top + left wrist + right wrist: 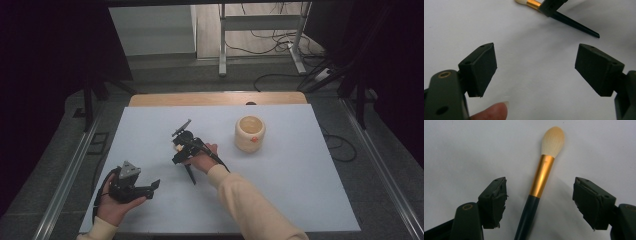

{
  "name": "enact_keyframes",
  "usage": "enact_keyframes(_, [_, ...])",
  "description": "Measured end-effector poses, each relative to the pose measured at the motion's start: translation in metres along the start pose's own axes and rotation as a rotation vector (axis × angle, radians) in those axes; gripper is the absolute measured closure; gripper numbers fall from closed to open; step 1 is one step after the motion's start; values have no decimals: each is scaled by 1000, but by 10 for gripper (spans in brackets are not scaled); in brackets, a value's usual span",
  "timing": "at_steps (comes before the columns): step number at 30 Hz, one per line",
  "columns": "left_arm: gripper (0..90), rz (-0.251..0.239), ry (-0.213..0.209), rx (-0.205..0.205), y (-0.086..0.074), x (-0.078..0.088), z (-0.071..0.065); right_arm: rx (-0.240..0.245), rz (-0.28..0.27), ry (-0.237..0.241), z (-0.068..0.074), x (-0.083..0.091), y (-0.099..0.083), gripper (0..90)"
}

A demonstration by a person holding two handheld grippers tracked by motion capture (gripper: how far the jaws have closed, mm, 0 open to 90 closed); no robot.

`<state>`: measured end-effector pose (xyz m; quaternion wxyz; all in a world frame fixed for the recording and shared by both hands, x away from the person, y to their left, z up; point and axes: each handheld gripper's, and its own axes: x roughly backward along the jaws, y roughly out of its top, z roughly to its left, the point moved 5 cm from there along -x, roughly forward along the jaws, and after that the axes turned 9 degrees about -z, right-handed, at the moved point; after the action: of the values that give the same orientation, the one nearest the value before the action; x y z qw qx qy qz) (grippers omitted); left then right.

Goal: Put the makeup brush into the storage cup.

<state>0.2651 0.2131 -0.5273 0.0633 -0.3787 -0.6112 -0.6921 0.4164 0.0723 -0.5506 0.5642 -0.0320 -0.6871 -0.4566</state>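
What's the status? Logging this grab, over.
Right gripper open, jaws astride the brush, pads not touching. Brush flat on the white mat. Left gripper open, idle. Cream pot stands apart; nothing in the way.

A brush (541, 177) is laid flat on the table (300, 190), near its middle, with the right gripper (181, 150) placed over it, one jaw on either side of the handle, apart from it. A cup (249, 134) is set to the right of the brush, slightly farther back. The left gripper (152, 187) is held nearer the front edge, left of the brush.
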Motion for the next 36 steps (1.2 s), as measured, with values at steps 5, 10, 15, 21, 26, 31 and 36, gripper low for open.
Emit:
enact_keyframes(5, [185, -3, 0, 0, 0, 0, -1, -13, 10, 13, -1, -2, 0, 328])
enact_keyframes(10, [185, -2, -2, -2, 1, 0, -1, -18, 28, 1, -2, -4, -1, 348])
enact_keyframes(15, [185, -3, -2, -1, 1, 0, -1, -13, 61, 15, -1, -7, -2, 458])
enact_keyframes(21, [184, 0, -1, -4, 1, 0, -1, 41, 80, -22, -3, -7, -2, 595])
enact_keyframes(26, [183, 0, 0, -5, 0, 0, -1, 41, 89, -41, -7, -7, -1, 719])
enact_keyframes(31, [183, -3, 3, 1, 0, 0, 0, 35, 97, -40, -10, -7, -1, 783])
enact_keyframes(36, [183, -3, 3, 0, 0, 0, 0, 56, 109, -38, -10, -7, 0, 788])
